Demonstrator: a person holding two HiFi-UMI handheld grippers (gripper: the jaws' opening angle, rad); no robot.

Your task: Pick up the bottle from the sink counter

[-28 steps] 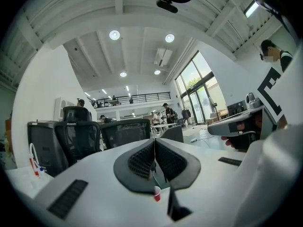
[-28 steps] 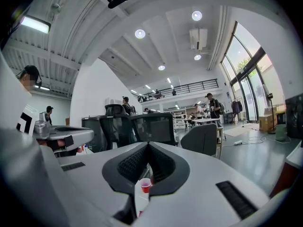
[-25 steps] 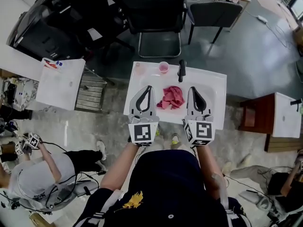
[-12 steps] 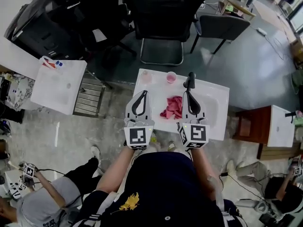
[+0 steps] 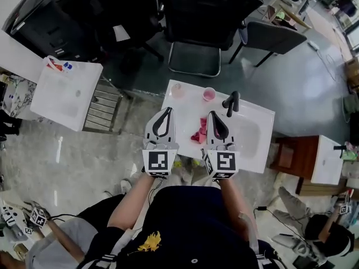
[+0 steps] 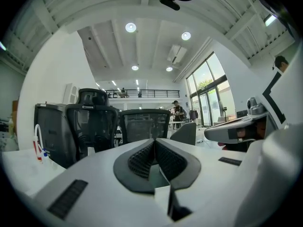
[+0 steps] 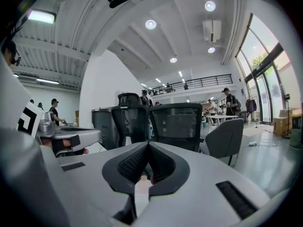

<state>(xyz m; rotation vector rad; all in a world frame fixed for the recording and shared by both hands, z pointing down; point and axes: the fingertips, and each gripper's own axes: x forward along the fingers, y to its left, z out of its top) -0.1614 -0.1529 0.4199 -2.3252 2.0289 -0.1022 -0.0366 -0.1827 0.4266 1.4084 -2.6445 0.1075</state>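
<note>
One bottle (image 5: 177,89) ahead of left hand-held gripper (image 5: 167,111), apart.

The bottle (image 5: 178,89) is small and pale, with a faint pink tone, and it looks half transparent. It is seen almost from above. It stands upright on the white sink counter (image 5: 189,106), close to the far edge and near the far left corner. It is ahead of the tips of the left gripper (image 5: 167,110), a little to their right, and apart from them. From the right gripper (image 5: 211,114) it is ahead and to the left, further off. Its cap and label are too small to tell.
</note>
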